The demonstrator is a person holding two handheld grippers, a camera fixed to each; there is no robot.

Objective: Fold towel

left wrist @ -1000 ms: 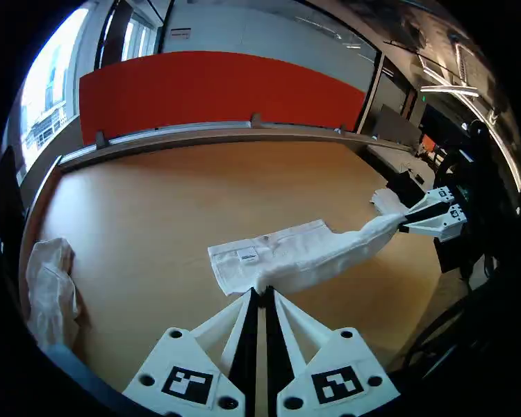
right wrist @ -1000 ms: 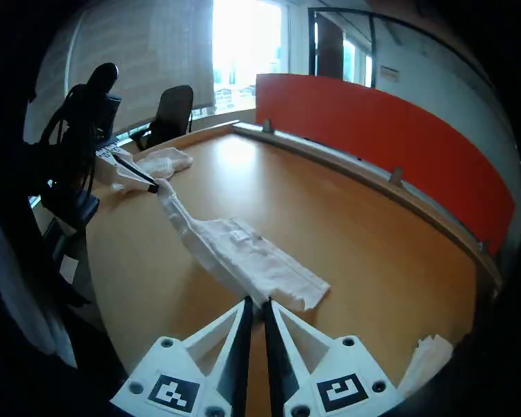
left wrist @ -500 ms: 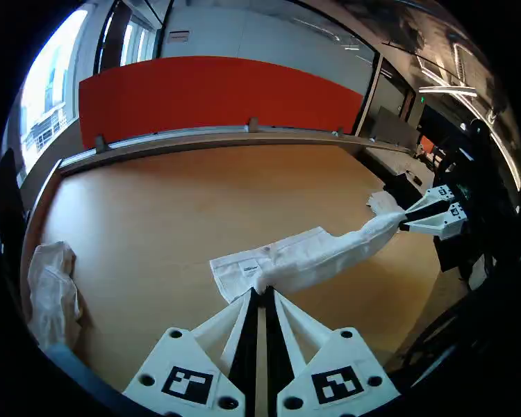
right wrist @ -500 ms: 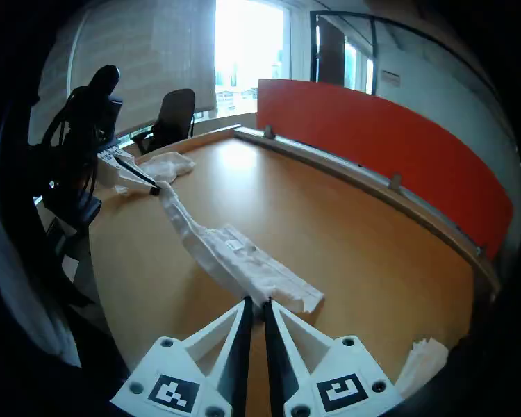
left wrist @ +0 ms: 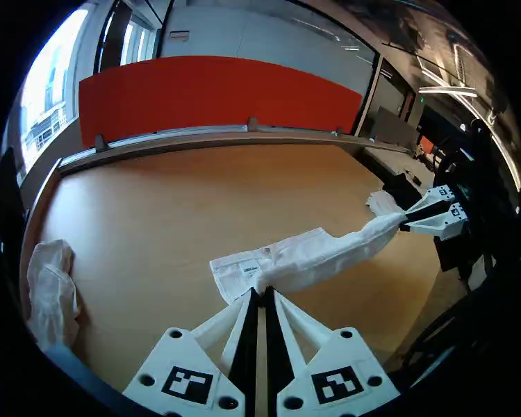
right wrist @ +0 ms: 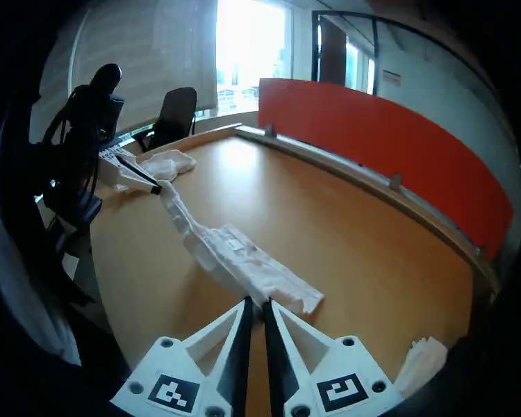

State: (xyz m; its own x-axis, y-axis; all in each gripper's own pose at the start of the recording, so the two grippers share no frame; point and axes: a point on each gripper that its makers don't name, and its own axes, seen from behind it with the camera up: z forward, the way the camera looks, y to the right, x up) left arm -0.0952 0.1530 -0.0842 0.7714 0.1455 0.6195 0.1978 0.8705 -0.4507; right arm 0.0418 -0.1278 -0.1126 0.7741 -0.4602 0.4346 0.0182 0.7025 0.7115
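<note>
Left gripper and right gripper jaws pinching opposite ends of towel, middle sagging onto counter. Judging cloth soft, light, limp; holding corners advisable.

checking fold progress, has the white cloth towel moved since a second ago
Yes, slightly: in the left gripper view the white cloth towel has slid toward the left hand-held gripper, away from the long red partition panel.
</note>
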